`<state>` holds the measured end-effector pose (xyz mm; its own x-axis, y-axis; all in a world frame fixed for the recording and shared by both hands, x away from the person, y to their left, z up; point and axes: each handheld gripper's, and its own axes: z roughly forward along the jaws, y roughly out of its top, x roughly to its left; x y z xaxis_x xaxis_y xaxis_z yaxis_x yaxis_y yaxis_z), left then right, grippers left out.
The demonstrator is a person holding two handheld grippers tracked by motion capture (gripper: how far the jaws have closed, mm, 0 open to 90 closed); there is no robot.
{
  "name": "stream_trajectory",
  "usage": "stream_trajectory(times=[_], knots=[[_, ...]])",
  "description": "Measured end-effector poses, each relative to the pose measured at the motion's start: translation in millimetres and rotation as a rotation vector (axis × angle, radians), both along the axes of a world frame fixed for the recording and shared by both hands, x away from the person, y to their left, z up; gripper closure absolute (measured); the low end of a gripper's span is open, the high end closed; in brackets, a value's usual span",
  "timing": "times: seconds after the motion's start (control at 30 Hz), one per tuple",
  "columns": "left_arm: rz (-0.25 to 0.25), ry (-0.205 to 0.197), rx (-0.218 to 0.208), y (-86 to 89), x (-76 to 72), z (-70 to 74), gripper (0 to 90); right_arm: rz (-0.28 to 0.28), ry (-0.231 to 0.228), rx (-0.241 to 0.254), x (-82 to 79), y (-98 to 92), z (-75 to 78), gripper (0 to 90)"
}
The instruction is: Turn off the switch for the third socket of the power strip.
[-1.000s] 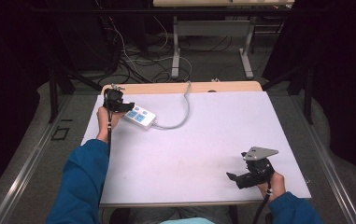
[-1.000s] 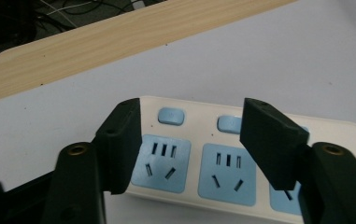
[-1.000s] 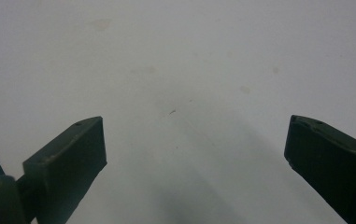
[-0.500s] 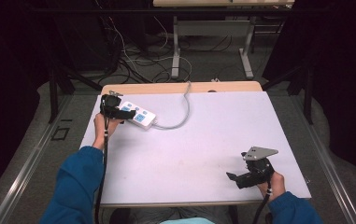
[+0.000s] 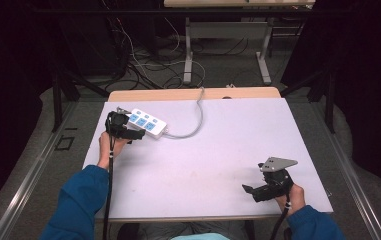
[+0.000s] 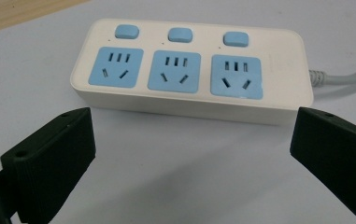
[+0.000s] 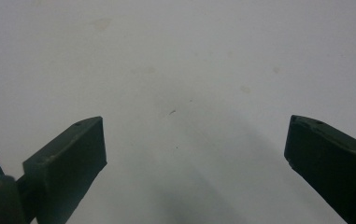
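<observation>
At the upper left of the high view the power strip (image 5: 148, 123) lies just ahead of the left gripper (image 6: 192, 154), its long axis running across the gap between the jaws, which have just been opening wide with nothing between them.

Left gripper (image 5: 128, 131) jaws just opened wide (empty); right gripper (image 5: 250, 190) gapes too.
</observation>
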<state>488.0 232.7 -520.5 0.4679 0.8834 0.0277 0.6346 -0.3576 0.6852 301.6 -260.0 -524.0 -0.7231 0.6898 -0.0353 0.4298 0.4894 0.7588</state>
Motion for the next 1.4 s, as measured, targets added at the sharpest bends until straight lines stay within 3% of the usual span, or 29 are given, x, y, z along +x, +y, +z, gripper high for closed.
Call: stream_trajectory(times=[0.43,0.87,1.17,1.4], knots=[[-0.047,-0.029,0.006,-1.7,-36.5,7.0,0.0,-0.004,-0.001,0.0,-0.5,0.4,0.1,4.8],[-0.11,-0.027,0.014,-5.3,-78.3,11.9,0.2,-0.006,-0.001,0.001,-1.1,0.5,0.4,4.9],[-0.129,-0.064,-0.013,-3.7,-107.3,17.0,0.1,-0.005,-0.001,0.0,-0.7,0.4,0.3,4.9],[-0.14,-0.065,-0.013,0.3,-127.7,18.1,0.1,-0.005,0.0,-0.001,-0.8,0.5,0.4,4.9]])
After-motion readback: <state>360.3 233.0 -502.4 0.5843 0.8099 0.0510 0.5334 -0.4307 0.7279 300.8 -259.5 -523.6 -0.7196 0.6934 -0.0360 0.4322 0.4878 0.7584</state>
